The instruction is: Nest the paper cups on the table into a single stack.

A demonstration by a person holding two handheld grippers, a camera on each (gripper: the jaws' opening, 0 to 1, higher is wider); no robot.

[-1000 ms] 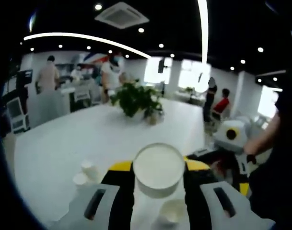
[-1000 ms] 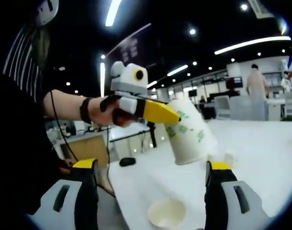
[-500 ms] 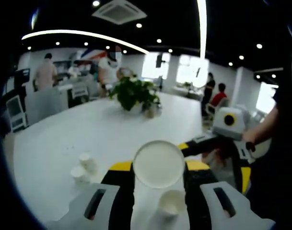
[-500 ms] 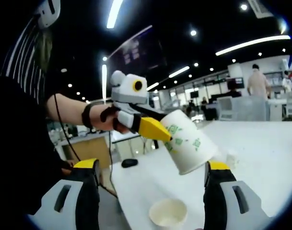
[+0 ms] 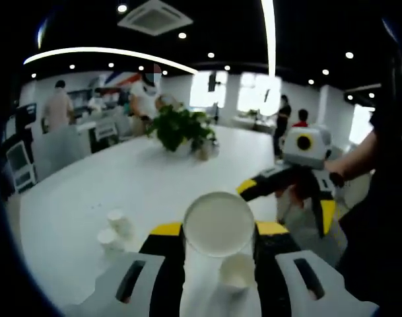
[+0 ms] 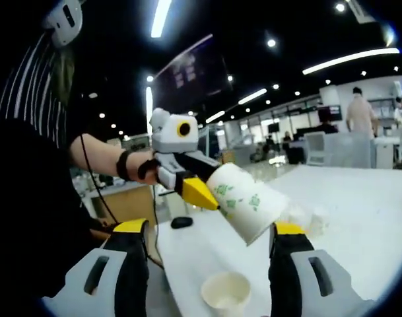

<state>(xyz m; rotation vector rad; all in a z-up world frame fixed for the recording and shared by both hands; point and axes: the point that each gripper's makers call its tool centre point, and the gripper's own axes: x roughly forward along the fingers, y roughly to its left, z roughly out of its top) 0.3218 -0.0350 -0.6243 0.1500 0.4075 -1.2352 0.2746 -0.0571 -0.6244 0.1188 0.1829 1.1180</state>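
Left gripper (image 5: 218,241) — jaws closed on a paper cup (image 5: 218,223), its round base facing the camera. Open cup (image 5: 237,272) upright on the white table (image 5: 154,178) below it. Two small cups (image 5: 115,228) at left — touching. Potted plant (image 5: 179,129) mid-table. Right gripper (image 5: 294,181) at right, jaws apart.

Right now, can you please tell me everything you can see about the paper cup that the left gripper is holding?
The held cup is white paper printed with small green marks. The left gripper is shut on it, a yellow finger pressing its side. It is lifted off the white table and tilted, with its flat white bottom facing the left gripper view. Another cup stands open on the table below it. Nothing else touches it.
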